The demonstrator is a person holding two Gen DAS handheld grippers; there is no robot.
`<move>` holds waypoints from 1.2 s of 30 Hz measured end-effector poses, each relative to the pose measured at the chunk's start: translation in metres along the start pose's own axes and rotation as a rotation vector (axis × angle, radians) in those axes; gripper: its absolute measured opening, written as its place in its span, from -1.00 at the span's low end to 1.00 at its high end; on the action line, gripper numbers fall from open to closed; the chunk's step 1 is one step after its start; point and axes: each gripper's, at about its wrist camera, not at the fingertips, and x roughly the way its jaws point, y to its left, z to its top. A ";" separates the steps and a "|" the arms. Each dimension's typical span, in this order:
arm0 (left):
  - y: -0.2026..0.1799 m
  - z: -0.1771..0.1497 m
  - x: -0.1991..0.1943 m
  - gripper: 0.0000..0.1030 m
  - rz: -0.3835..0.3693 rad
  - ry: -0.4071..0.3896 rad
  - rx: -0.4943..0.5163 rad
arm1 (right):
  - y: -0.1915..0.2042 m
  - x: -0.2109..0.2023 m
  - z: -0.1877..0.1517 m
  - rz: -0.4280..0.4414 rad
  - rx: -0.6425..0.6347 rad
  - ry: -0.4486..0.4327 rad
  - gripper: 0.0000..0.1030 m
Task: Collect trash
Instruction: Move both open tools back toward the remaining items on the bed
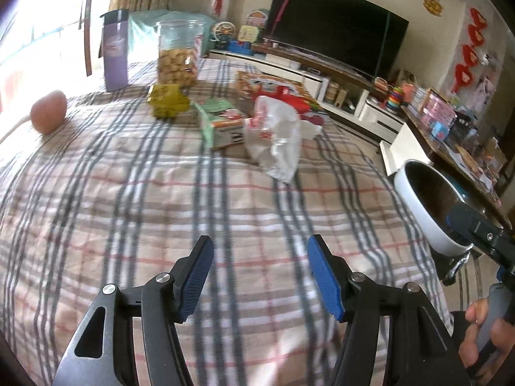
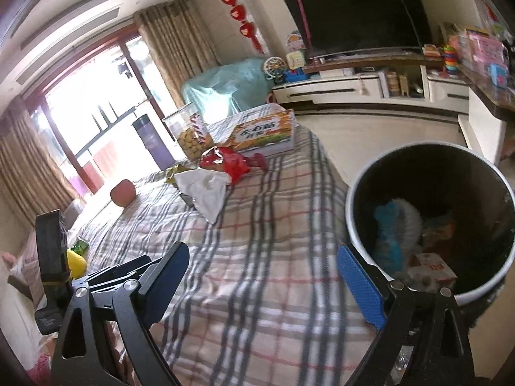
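On the plaid-covered table (image 1: 161, 212) a crumpled white plastic bag (image 1: 276, 138) (image 2: 206, 189) lies beside a small green-and-white carton (image 1: 222, 122), a yellow-green wrapper (image 1: 165, 99) and a red wrapper (image 2: 225, 160). My left gripper (image 1: 260, 241) hovers open over bare cloth, well short of the bag, with nothing between its blue pads. My right gripper (image 2: 262, 249) stands wide open over the table's right edge, empty. Beside that edge stands a white trash bin (image 2: 349, 206) (image 1: 418, 212) with blue, white and carton scraps inside.
A cookie jar (image 1: 178, 54), a purple tumbler (image 1: 114, 54) and a printed snack box (image 2: 264, 132) stand at the table's far end. A pink round fruit (image 1: 48, 112) sits at the left. A hand (image 1: 482, 337) grips the other tool at the right.
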 end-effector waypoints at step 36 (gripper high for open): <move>0.105 0.109 0.089 0.20 0.127 -0.023 -0.079 | 0.059 0.127 0.036 0.150 -0.035 0.113 0.82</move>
